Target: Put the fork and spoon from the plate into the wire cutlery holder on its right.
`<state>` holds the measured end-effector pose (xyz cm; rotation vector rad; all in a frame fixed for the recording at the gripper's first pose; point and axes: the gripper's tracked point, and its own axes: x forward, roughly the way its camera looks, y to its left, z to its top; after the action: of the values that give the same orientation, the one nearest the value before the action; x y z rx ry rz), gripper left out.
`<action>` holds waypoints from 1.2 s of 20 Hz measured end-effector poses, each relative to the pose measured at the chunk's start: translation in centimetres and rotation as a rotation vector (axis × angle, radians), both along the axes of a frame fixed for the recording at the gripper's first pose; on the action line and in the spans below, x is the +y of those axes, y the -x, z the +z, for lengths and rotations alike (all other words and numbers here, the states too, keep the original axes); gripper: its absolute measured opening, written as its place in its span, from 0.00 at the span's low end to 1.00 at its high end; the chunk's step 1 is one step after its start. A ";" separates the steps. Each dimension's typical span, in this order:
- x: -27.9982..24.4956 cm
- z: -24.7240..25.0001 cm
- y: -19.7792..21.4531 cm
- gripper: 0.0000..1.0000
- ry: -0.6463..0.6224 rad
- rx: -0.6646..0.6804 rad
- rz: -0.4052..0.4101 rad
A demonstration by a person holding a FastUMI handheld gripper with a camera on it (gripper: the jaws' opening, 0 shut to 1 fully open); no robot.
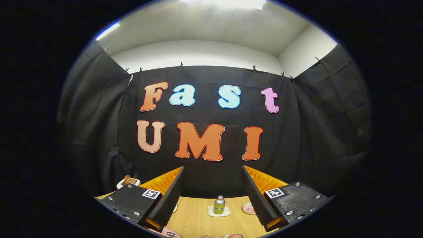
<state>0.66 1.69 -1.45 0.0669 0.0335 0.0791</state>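
My gripper (212, 169) is open, its two black ribbed fingers (168, 198) spread wide and held level above the wooden table (195, 215), with nothing between them. Below the left finger, the rim of a pink plate (162, 232) peeks out, and a small shiny metal piece (171, 234) lies on it; I cannot tell whether it is the fork or the spoon. Close under the right finger a bit of metal (231, 235) shows, too cut off to identify. The rest of the plate is hidden under the gripper.
Beyond the fingers, a small green bottle (219, 205) stands on a white coaster (218, 212) mid-table. A small pink dish (248, 208) sits to its right. A white object with an orange piece on top (128, 181) stands at the table's far left.
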 end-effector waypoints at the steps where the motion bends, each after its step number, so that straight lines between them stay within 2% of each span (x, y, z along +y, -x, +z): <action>1: 0.5 -0.3 -0.1 0.99 -0.001 0.008 0.008; 12: 7.8 -5.1 0.9 0.99 -0.013 0.154 0.125; 24: 13.9 -19.2 6.2 0.99 0.043 0.533 0.232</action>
<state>-5.58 15.63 -20.67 0.0395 0.5764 0.2912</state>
